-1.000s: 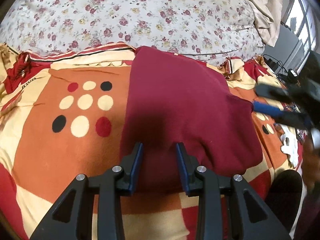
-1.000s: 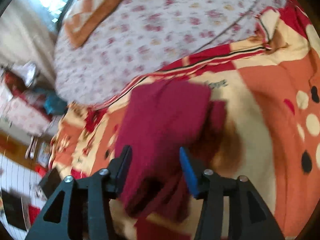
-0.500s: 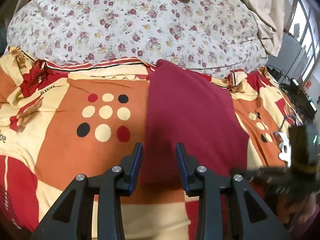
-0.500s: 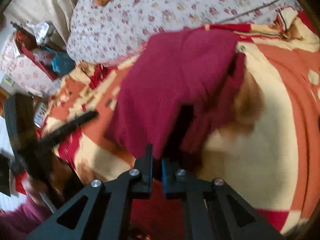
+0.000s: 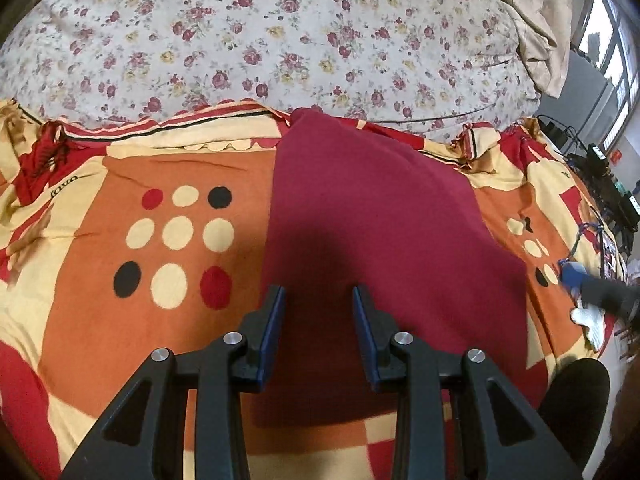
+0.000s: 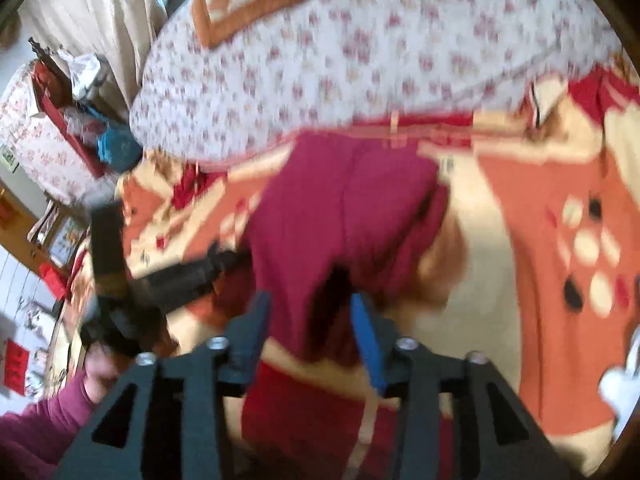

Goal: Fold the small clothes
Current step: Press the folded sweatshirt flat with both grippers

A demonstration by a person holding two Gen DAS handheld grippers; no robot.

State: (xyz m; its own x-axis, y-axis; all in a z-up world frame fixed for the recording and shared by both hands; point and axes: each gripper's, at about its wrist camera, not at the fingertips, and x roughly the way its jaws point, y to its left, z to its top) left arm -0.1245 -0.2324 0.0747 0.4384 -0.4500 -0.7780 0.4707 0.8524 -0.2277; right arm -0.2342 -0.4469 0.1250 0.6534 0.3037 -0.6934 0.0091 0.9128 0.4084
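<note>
Though blurred, the right gripper jaws gape over the maroon garment.

Bed covered by an orange, red and cream patterned blanket; beyond it, a white quilt printed with small red flowers. Beige curtain at far right beside a bright window. Cluttered red shelf at left, blurred.
</note>
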